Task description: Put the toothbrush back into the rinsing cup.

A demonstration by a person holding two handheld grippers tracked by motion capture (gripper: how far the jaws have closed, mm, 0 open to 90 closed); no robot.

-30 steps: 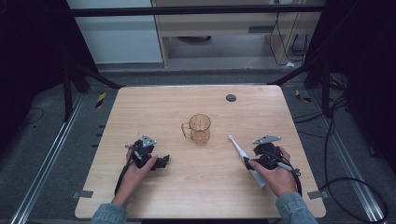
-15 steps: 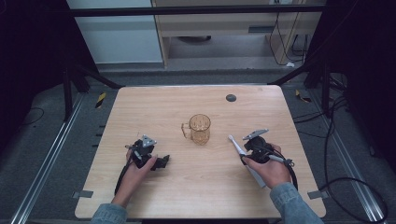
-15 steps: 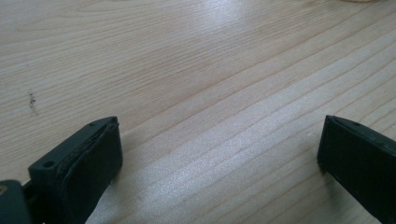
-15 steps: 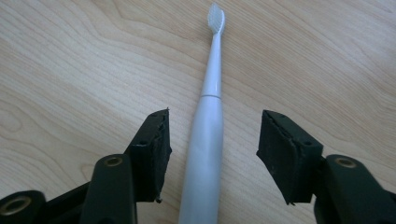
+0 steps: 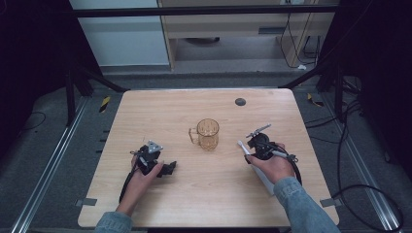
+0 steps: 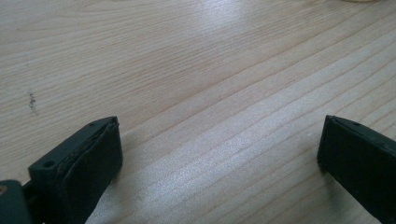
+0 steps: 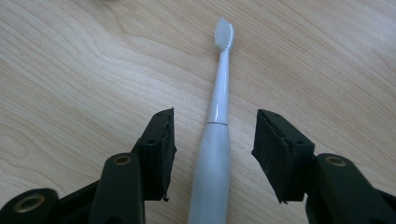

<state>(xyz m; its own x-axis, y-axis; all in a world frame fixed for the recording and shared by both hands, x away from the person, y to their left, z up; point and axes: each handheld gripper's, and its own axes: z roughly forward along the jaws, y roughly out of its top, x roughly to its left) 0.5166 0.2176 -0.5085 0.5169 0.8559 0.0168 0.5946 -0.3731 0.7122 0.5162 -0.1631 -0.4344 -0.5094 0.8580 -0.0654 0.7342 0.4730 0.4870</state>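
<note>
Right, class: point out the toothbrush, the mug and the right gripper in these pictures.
toothbrush (image 7: 218, 105): right gripper view, on its neck above the handle joint.
mug (image 5: 209, 134): high view, on its amber glass body.
right gripper (image 7: 214, 142): right gripper view, midway between its open fingers.

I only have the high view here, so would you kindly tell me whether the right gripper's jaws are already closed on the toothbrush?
Observer: No. In the right gripper view the right gripper is open, with the toothbrush lying between its jaws, a gap on each side.
Operator: Thank you. Which part of the brush sits between them?
Observer: The thick handle, just below the seam where the thin neck begins; the bristle head points away from the jaws.
Operator: And what is the left gripper doing?
Observer: The left gripper is wide open over bare table, with nothing between its jaws.
</note>
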